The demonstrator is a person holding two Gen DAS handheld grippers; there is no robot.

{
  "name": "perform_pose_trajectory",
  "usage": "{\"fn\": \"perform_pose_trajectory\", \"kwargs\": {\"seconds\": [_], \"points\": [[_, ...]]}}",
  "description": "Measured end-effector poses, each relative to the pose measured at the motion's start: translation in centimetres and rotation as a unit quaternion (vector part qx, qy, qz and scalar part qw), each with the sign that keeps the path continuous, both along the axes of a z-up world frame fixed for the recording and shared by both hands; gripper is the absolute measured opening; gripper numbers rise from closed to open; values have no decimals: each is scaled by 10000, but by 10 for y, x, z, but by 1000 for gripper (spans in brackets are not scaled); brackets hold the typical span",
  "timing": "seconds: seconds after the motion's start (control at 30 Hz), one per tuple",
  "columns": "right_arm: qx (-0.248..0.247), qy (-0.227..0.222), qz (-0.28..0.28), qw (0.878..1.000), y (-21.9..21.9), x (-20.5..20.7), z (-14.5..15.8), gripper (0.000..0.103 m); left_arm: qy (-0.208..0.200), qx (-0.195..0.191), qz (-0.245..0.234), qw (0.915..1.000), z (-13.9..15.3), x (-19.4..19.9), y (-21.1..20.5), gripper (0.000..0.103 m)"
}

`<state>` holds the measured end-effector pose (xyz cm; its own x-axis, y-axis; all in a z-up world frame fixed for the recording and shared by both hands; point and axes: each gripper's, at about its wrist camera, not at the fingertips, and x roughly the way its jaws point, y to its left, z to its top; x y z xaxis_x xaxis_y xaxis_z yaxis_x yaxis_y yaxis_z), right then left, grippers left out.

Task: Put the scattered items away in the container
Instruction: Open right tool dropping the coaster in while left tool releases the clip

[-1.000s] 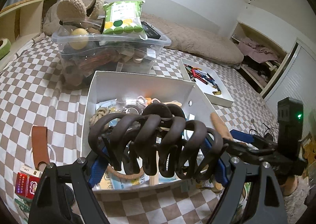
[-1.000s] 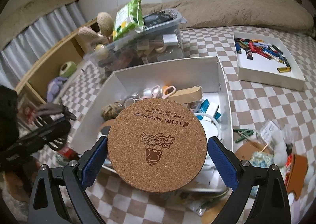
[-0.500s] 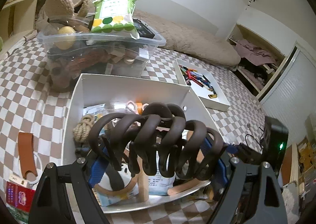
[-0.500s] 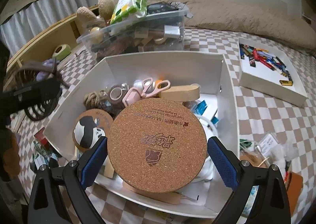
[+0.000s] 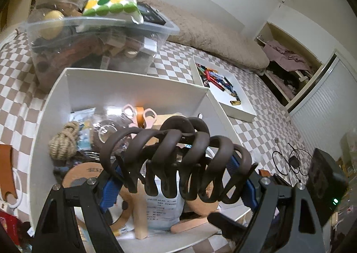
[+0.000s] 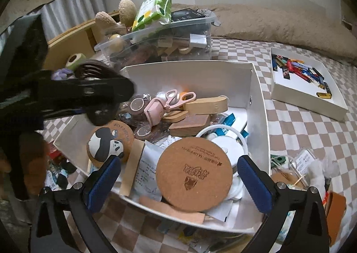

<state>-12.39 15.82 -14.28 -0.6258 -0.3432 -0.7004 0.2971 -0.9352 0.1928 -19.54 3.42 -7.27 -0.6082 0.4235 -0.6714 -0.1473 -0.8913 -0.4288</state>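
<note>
White box [image 6: 258, 105] open from above, its floor crowded edge to edge, cork coaster [image 6: 195, 173] lower centre, panda coaster [image 6: 107, 146] centre left, scissors [image 6: 176, 97] mid-frame, clear bin [image 6: 169, 36] walling the upper centre, bare checked cloth [image 6: 301, 132] at right.

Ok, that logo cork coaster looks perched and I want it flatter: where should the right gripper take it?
Grip the cork coaster by its rim, pinching opposite edges, coming from the white box's near side, where the open right gripper straddles it. It's a thin disc tilted on a white round item, so only the edge offers hold.
</note>
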Motion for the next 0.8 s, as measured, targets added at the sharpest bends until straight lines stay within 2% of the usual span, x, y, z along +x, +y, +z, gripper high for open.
{"fn": "perform_pose_trajectory", "kwargs": {"seconds": [0.3,0.43,0.53,0.6,0.8], "points": [[-324,104,18,9994,8,11,3,103,-197,12,-77,9998,-13,-17,23,87],[-343,135,51,9993,8,12,3,103,-234,-7,172,9996,-17,-22,24,88],[-370,145,88,9992,9,11,3,103,-290,23,405,9988,-21,-24,20,94],[-389,150,98,9991,10,11,3,103,-279,14,469,9985,-23,-22,17,103],[-355,156,118,9992,9,12,1,103,-217,-169,419,9987,-20,-16,17,103]]}}
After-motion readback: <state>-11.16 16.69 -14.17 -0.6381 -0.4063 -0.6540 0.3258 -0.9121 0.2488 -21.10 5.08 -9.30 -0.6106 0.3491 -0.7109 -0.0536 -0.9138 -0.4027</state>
